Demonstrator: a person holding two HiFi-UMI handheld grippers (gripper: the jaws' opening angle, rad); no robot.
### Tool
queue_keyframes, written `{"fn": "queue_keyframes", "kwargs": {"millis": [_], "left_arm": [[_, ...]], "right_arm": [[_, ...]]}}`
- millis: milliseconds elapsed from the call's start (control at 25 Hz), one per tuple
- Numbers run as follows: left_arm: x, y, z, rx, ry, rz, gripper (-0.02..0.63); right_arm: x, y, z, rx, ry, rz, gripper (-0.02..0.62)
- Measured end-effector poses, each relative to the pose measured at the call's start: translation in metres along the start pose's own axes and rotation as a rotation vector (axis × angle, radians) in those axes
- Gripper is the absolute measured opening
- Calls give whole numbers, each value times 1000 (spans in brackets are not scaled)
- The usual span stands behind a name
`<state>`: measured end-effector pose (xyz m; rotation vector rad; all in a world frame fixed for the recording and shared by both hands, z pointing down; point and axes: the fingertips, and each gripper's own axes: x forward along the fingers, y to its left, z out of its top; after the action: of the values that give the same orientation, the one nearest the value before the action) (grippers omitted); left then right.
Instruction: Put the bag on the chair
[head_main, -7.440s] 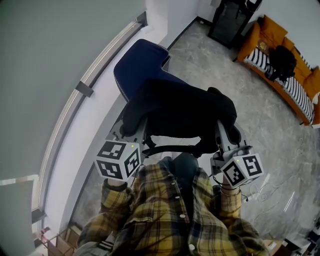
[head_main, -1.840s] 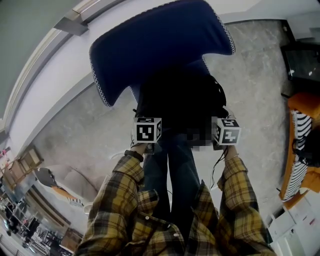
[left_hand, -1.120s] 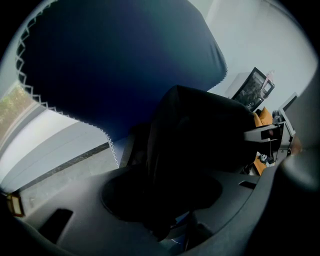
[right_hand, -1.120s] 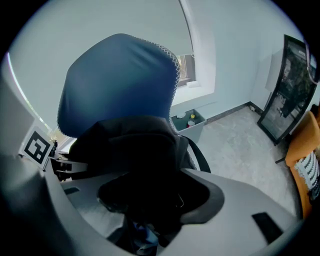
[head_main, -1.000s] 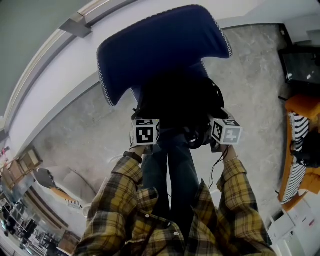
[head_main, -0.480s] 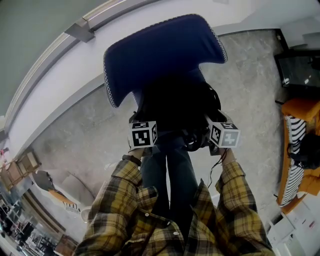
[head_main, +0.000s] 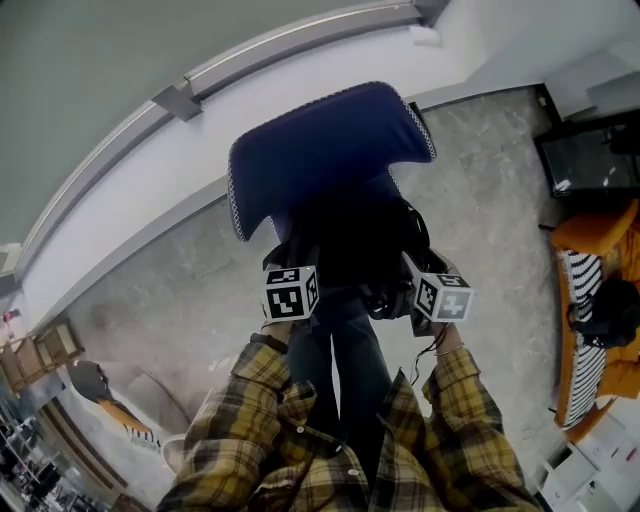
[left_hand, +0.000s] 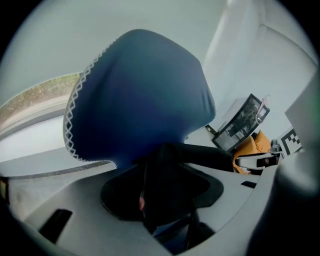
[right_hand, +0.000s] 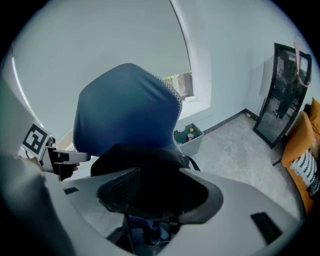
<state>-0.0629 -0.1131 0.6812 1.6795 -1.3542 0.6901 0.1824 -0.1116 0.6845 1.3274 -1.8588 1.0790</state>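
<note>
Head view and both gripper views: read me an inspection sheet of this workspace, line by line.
Surface: blue chair, seat largely hidden under the black bag.
Job's things: black bag resting on the seat in front of the backrest.
Clutter: nothing seen.
Grippers: left gripper fingers closed on a fold of the black bag; right gripper faces the black bag, grip unclear.
Cables: nothing seen.
Surroundings: grey stone floor, orange sofa, black cabinet, the person's plaid sleeves.

No legible text or labels.
</note>
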Motion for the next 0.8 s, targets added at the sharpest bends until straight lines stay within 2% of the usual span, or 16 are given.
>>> {"fn": "queue_keyframes", "kwargs": {"millis": [240,480,800], "left_arm": [[-38,-25,43,76,-87,-42,224],[-80,-52,90,86,-185,-99,222],[-156,-97,158,153,-360,-177,209]], "right_arm": [[-35,33,49,-10,-119,76,233],[-87,67,109,-69,-256,142,216],[-169,115,166,-158,-429,216,207]]}}
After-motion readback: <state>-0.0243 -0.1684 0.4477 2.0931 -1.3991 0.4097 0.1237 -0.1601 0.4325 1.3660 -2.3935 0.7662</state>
